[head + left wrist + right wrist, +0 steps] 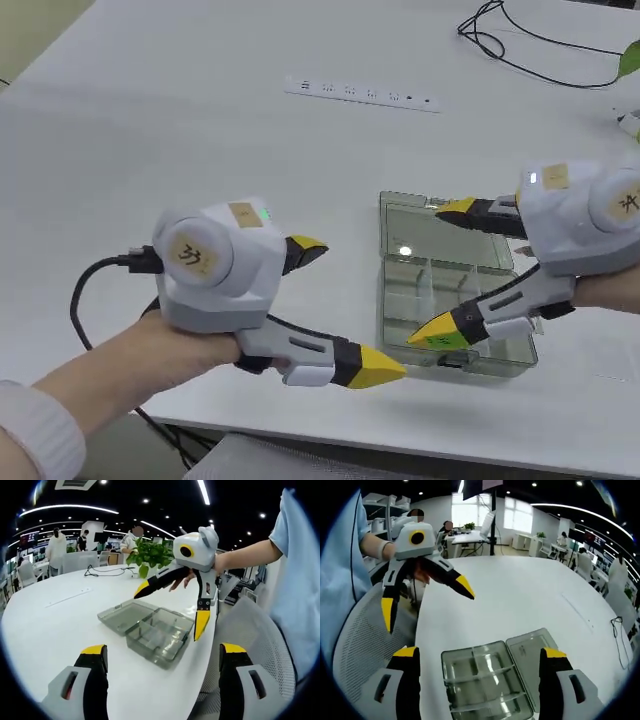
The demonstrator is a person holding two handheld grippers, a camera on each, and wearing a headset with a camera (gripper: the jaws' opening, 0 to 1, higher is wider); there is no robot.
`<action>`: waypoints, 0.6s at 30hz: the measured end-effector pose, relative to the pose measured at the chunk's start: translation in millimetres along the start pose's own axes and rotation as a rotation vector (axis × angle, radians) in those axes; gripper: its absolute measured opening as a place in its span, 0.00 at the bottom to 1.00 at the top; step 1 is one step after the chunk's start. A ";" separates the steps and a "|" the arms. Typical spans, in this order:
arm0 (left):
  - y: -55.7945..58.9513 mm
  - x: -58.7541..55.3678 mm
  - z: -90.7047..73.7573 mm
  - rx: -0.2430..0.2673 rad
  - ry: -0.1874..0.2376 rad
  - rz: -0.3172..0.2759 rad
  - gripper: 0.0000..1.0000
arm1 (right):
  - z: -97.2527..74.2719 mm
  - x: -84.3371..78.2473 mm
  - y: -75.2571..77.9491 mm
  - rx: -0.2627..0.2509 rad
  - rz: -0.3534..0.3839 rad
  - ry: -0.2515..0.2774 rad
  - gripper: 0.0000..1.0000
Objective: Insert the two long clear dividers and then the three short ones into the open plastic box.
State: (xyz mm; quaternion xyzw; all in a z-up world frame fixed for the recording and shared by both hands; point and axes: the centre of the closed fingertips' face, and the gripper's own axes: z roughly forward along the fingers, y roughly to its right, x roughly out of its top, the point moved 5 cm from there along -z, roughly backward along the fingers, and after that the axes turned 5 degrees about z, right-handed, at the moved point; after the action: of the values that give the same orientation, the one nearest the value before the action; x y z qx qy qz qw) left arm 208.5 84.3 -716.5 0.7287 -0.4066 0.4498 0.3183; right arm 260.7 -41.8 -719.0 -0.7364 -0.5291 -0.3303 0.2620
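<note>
The clear plastic box [455, 305] lies open near the table's front edge, its lid [430, 228] folded flat behind it. Clear dividers [481, 674] stand inside it and split it into compartments. My right gripper [442, 270] hovers open over the box, one jaw above the lid and one at the front wall, holding nothing. My left gripper [340, 307] is open and empty, left of the box and apart from it. The left gripper view has the box [160, 636] ahead of the left gripper [162, 650], with the right gripper [171, 607] over it. From the right gripper [479, 652], the box sits just below.
A white power strip [360, 93] lies at the back of the white table [150, 150], and a black cable [530, 48] loops at the far right. A grey chair [362, 645] stands at the table's front edge. A plant [150, 555] and people are in the background.
</note>
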 end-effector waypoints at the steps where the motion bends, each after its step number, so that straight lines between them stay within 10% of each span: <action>1: -0.4 0.6 -0.1 0.007 0.000 0.001 0.94 | -3.0 -2.1 0.0 -0.004 0.003 -0.002 1.00; 18: 7.2 10.3 15.6 0.088 0.002 -0.008 0.94 | -91.2 -72.9 16.3 -0.117 0.121 -0.008 1.00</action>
State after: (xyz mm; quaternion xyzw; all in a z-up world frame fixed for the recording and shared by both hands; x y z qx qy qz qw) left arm 211.1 64.8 -712.5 0.7430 -0.3833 0.4669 0.2881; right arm 241.0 -158.0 -716.5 -0.7826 -0.4644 -0.3413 0.2356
